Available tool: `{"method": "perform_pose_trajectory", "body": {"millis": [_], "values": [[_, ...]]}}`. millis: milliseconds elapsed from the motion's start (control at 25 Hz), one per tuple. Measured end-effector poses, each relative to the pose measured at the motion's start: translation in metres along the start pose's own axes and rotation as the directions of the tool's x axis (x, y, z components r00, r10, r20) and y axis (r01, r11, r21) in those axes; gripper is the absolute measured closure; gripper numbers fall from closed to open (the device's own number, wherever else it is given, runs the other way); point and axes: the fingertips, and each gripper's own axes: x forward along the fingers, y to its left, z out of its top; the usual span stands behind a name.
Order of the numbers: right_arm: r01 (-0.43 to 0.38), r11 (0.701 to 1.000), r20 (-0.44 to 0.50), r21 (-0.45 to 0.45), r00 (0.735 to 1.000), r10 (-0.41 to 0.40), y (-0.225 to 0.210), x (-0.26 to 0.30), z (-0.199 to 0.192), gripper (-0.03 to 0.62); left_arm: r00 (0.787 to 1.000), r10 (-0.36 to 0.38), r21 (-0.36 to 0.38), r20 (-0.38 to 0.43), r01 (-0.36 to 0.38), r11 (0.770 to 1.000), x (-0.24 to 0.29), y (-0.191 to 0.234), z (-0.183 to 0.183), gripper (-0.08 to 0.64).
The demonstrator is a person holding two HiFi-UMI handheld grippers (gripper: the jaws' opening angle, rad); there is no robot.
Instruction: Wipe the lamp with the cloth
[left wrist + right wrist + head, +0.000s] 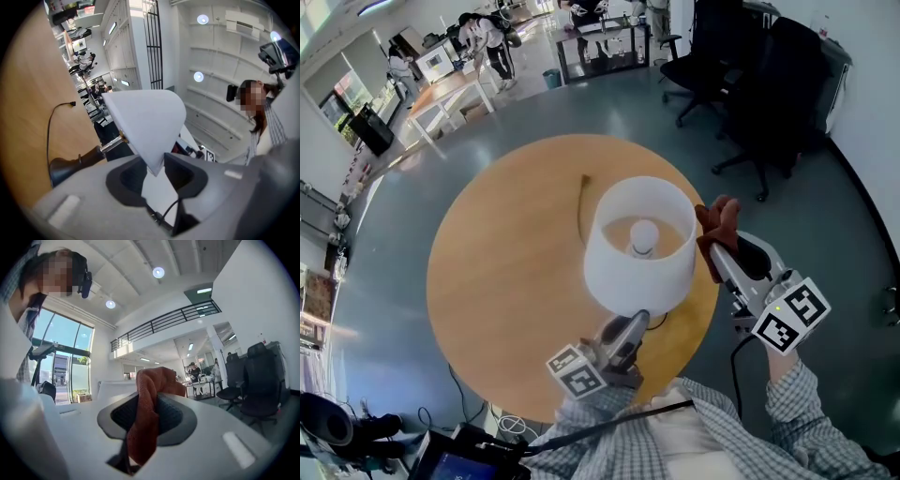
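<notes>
My left gripper (634, 325) clamps the rim of the white-shaded table lamp (637, 258); my right gripper (713, 247), clutching a rust-brown woven cloth (718, 221), hangs just right of it.

1. The right gripper (149, 416) has its jaws clamped on a rust-red cloth (157, 380), which bunches above them and hangs down between them.
2. Just left of the cloth, behind it, a white lampshade (115, 389) shows.
3. Well right of the cloth stand black office chairs (260, 380).
4. High above the cloth runs a black balcony railing (164, 322).
</notes>
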Motion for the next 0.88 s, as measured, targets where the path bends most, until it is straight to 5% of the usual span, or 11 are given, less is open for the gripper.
{"method": "perform_pose_trajectory", "body": {"millis": [240,600,880], "values": [[-0.07,0.998,0.067,0.0,0.995,0.069,0.01,0.026,0.028,0.492,1.0,0.006,-0.003,0.005,-0.006,1.0,-0.009,0.0,0.003,0.443],[-0.039,0.961,-0.063,0.274,0.996,0.059,-0.037,0.03,-0.057,0.492,1.0,0.011,0.001,-0.002,-0.011,1.0,0.0,0.003,-0.002,0.443],[-0.03,0.939,-0.126,0.344,0.989,0.078,-0.049,0.026,-0.091,0.492,1.0,0.013,0.001,-0.005,-0.013,1.0,0.0,-0.001,-0.003,0.443]]}}
